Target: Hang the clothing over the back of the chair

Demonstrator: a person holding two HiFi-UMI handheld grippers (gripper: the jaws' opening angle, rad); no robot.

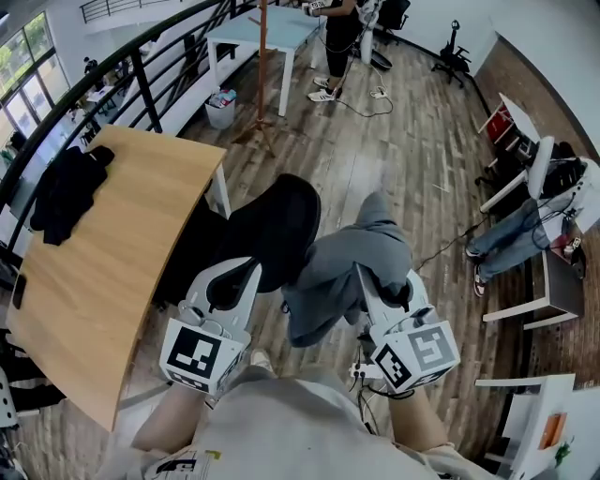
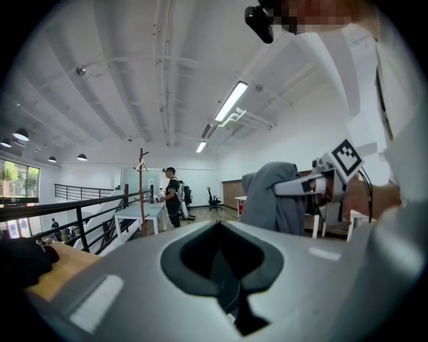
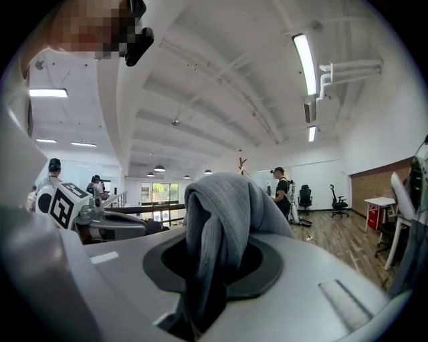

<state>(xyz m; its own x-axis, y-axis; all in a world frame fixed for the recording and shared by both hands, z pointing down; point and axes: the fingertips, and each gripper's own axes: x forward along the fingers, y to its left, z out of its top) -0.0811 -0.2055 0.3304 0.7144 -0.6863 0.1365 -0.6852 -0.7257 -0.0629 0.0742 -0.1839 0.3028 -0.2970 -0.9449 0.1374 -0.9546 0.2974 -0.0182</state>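
Note:
A grey hooded garment [image 1: 349,267] hangs in a bunch from my right gripper [image 1: 386,292], which is shut on a fold of it. In the right gripper view the grey cloth [image 3: 217,220] rises out from between the jaws and drapes over them. A black office chair [image 1: 277,225] stands just ahead, its back to the left of the garment. My left gripper [image 1: 232,283] is held over the chair's near edge, apart from the garment. Its jaws sit in a dark recess [image 2: 227,280], and their state does not show. From the left gripper view the garment [image 2: 273,197] hangs off the right gripper [image 2: 314,184].
A curved wooden table [image 1: 103,272] at the left bears a black garment [image 1: 66,192]. A black railing [image 1: 141,66] runs behind it. A wooden coat stand [image 1: 262,75] and a pale table [image 1: 267,28] stand farther off. One person [image 1: 339,33] stands there; another sits at the right [image 1: 525,230].

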